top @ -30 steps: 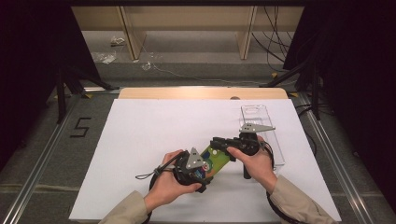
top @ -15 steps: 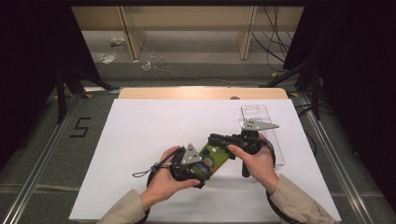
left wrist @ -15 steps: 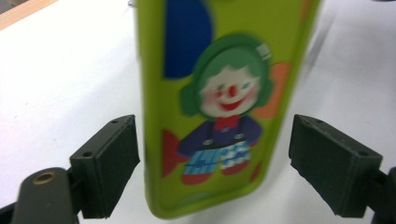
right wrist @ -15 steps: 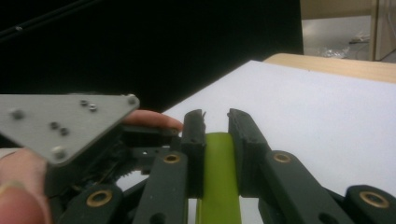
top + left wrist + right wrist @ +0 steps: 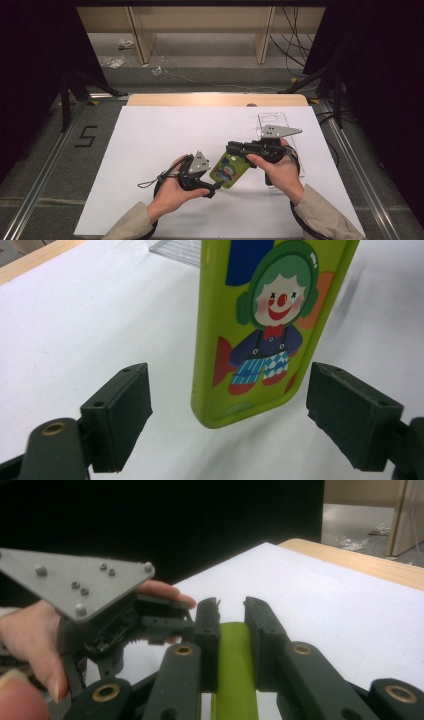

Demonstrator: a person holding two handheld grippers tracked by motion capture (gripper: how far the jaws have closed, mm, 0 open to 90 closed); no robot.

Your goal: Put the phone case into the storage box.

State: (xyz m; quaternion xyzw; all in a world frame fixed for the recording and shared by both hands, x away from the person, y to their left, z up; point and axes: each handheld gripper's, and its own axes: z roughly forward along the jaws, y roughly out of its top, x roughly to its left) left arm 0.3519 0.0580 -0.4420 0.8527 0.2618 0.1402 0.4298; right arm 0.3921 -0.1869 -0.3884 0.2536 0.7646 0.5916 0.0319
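Observation:
A lime-green phone case (image 5: 229, 170) with a clown picture is held above the white table cover between my two grippers. My right gripper (image 5: 235, 148) is shut on the upper end of the phone case (image 5: 234, 667), whose green edge sits pinched between the two jaws. My left gripper (image 5: 216, 187) is open at the lower end; in the left gripper view the phone case (image 5: 260, 325) hangs between the wide jaws without touching either pad. My left gripper (image 5: 230, 412) is held from below by a hand. The left gripper's grey plate (image 5: 80, 587) shows in the right gripper view.
A clear plastic tray (image 5: 274, 125) lies on the white table cover (image 5: 150, 150) behind the right hand. A wooden strip (image 5: 215, 100) runs along the far edge. Beyond it are shelf legs, cables and scraps on the floor. A "5" mark (image 5: 86, 136) sits on the left.
Both hands and the phone case have lifted slightly off the table. The case still spans the two grippers; the left jaws stay wide.

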